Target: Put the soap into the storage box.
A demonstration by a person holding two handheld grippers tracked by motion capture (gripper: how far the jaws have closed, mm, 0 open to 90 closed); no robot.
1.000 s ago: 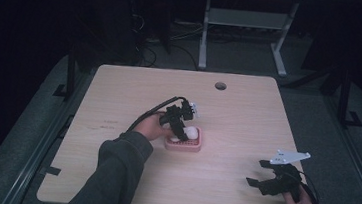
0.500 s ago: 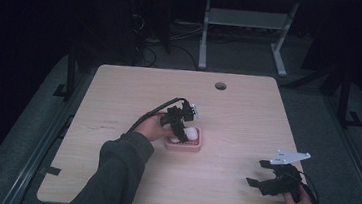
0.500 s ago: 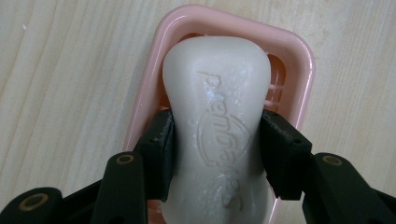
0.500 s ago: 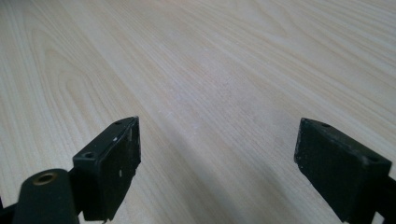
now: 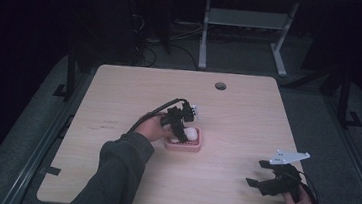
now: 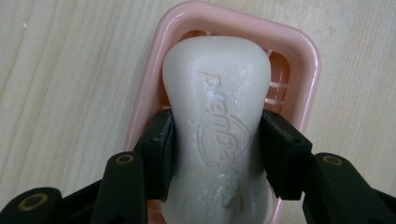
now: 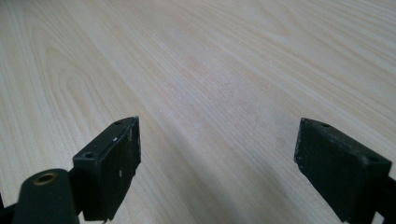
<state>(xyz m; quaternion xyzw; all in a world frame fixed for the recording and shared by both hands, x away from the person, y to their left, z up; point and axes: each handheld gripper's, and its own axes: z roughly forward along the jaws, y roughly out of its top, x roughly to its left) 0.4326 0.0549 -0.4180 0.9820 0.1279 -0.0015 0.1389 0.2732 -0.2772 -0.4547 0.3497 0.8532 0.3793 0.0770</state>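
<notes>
Near the middle of the wooden table [image 5: 247, 118] sits a pink soap dish [image 6: 299, 60], a rounded rectangle with a raised rim and slotted ribs in its floor; on it lies a white bar of soap [image 6: 217, 126], waisted in the middle and broader at the far end, with a raised oval emblem and lettering pressed into its top and a few pale flecks on its glossy surface; the left gripper [image 6: 217, 154] is clamped on the soap, its black pads pressing the narrow waist from both sides; off at the table's near right corner, the right gripper [image 7: 219, 158] hovers over bare wood with its jaws wide apart and nothing between them.
</notes>
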